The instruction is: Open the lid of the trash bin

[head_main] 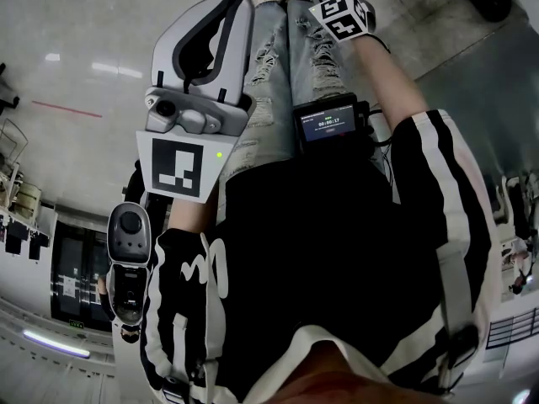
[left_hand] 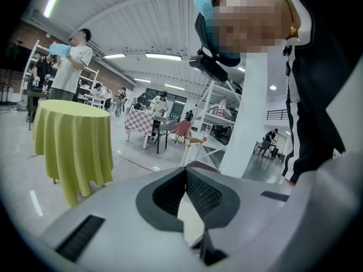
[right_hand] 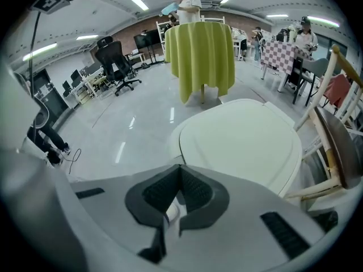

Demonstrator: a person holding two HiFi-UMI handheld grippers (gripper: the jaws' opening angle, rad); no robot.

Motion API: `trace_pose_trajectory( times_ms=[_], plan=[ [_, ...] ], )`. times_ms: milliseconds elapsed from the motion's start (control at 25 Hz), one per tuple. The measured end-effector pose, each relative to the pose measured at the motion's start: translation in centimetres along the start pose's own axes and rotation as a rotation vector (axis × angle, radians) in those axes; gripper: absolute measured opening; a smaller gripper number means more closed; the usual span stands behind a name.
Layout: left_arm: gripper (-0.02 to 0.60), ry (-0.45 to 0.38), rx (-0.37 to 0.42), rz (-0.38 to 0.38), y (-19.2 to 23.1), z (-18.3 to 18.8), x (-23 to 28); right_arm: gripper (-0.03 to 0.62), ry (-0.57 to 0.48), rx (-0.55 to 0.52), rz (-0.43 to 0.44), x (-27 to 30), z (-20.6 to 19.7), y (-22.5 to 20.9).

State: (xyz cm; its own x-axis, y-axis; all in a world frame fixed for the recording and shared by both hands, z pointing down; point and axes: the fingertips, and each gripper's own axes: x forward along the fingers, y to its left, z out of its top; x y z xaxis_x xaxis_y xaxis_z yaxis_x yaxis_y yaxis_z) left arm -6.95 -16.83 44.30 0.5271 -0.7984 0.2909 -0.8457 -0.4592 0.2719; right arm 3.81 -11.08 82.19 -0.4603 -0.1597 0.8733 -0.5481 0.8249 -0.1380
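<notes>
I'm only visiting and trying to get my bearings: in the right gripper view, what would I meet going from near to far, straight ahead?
right gripper → trash bin lid → table with a yellow-green cloth → person standing behind that table

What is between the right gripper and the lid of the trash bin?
Nothing. In the right gripper view, the stretch from the right gripper to the closed lid is bare, with only air between them.

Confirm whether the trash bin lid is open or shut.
Shut. The trash bin lid lies flat and seated, no gap at its edge, ahead of the right hand-held gripper, untouched.
</notes>
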Motion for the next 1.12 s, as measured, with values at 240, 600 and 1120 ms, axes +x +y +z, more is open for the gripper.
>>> trace_pose_trajectory(
  times_ms=[240, 600, 1120],
  plan=[
    [0.008, -0.009, 0.004, 0.005, 0.1, 0.2, -0.2, 0.006, 0.003, -0.022, 0.003, 0.2, -0.5, 0.3],
    [0.008, -0.021, 0.002, 0.003, 0.1, 0.7, -0.2, 0.006, 0.053, -0.016, -0.065, 0.3, -0.6, 0.6],
    [0.008, -0.032, -0.004, -0.003, -0.2, 1.5, -0.1, 0.005, 0.115, -0.130, -0.185, 0.6, -0.2, 0.6]
  ],
)
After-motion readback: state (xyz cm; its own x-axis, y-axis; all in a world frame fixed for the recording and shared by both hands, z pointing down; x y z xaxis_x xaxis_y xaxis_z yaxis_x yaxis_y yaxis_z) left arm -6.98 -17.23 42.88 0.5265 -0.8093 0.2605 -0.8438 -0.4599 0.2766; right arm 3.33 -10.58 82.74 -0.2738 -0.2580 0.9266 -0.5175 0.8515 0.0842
